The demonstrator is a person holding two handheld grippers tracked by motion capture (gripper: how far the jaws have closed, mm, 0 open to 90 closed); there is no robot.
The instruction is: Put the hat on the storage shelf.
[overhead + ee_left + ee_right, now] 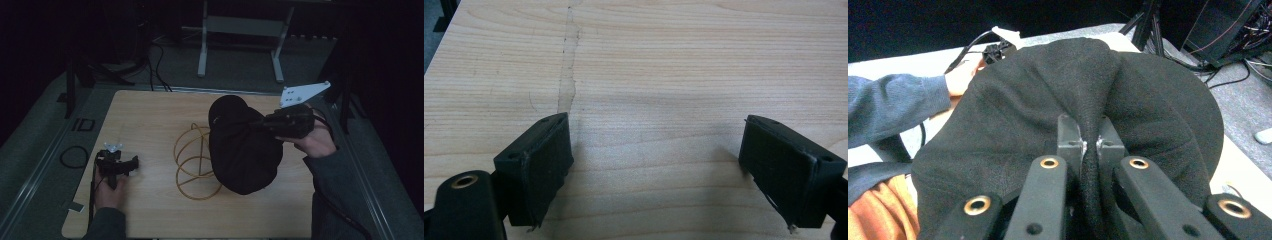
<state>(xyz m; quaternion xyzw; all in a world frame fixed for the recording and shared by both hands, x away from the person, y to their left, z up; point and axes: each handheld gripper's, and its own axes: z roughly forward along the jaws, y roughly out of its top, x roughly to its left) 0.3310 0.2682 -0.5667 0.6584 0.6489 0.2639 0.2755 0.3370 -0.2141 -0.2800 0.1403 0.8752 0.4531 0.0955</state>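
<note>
Visibly, right tongs [1091,142] pinch a bunched black hat [242,145].

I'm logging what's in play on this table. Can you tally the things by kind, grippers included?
Black cloth hat, pinched by the right gripper: 1
Yellow wire stand, on the table beside the hat: 1
Hand-held grippers, left gripper and right gripper: 2
Total: 4
</note>
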